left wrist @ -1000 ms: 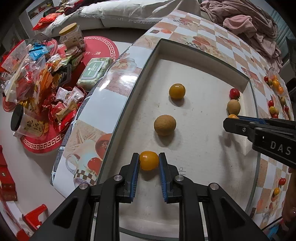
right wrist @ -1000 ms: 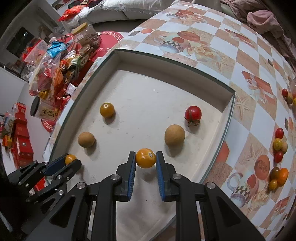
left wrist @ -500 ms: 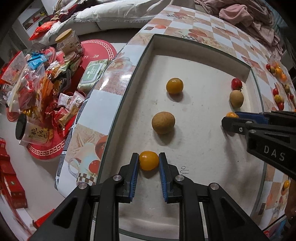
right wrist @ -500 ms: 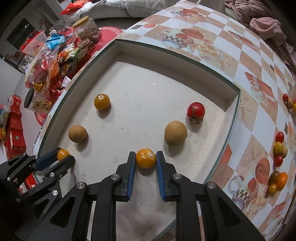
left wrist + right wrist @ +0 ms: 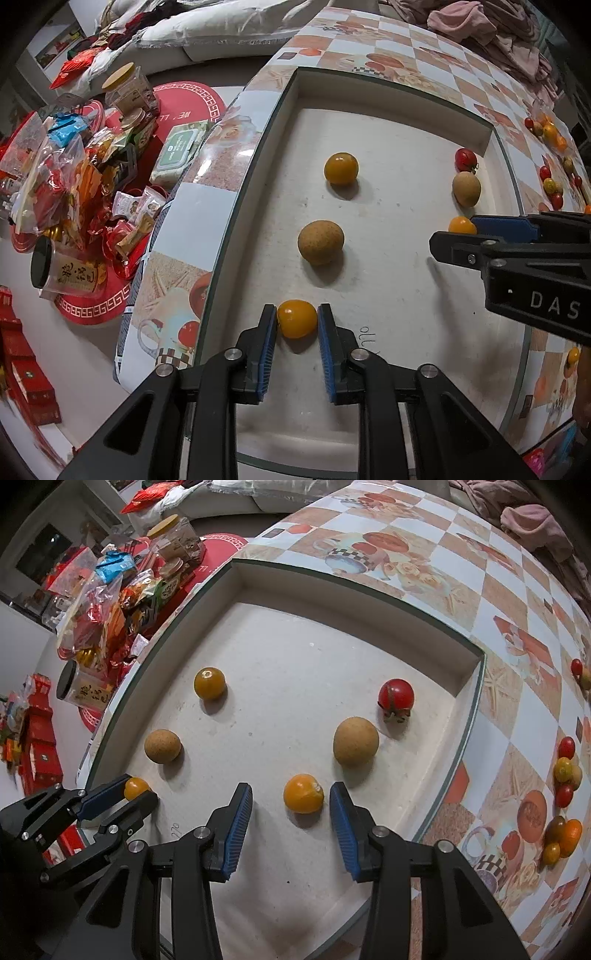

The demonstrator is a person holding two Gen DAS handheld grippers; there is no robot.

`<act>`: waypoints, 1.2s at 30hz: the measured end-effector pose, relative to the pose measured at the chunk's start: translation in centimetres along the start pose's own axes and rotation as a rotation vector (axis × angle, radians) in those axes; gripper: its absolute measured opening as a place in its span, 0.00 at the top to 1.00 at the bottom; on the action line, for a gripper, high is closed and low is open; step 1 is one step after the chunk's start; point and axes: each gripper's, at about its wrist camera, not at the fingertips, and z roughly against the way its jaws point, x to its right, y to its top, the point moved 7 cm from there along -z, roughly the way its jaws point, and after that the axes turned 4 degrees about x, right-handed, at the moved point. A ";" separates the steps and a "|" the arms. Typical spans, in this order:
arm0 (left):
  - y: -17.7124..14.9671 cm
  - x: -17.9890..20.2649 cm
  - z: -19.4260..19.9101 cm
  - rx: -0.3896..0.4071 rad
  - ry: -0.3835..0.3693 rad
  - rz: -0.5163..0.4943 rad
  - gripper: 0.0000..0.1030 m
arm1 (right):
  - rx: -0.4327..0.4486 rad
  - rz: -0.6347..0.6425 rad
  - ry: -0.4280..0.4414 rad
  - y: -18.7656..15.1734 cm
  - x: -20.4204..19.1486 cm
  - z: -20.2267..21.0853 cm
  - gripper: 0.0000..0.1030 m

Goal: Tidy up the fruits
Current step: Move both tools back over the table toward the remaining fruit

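While the left gripper [image 5: 297, 325] has its blue pads pinched onto a small yellow tomato [image 5: 297, 318] near the left edge of the recessed tray [image 5: 388, 99], the right gripper [image 5: 291, 805] has its fingers spread wide, with an orange fruit [image 5: 303, 793] sitting on the tray floor between them, touching neither pad. From the left wrist view I can't really tell if the yellow tomato is lifted or resting on the floor, though there's a shadow right under it.

The rest of the fruit is lined up in two rows. Along the left edge, beyond the pinched tomato, there's a brown round fruit [image 5: 320, 242] and then a yellow-orange tomato [image 5: 341, 168] further back. Along the right edge, beyond the orange one, there's a bigger brown fruit [image 5: 355, 740] and a red tomato [image 5: 396, 695] near the far right corner, stem side down.

Outside the tray, on the checkered tablecloth [image 5: 424, 554], a bunch of cherry tomatoes [image 5: 563, 771] sit loose to the right. Snack packets [image 5: 74, 177] are piled off the table's left side.
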 end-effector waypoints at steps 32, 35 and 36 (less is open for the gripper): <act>4.3 16.5 4.8 0.090 -0.139 -0.354 0.24 | 0.144 -0.428 -0.101 -8.4 16.8 11.3 0.21; 4.0 19.5 5.1 0.084 -0.175 -0.393 0.24 | 0.129 -0.480 -0.138 -11.3 19.6 12.2 0.21; 3.9 20.5 5.1 0.081 -0.188 -0.404 0.24 | 0.123 -0.496 -0.149 -12.4 20.5 12.5 0.21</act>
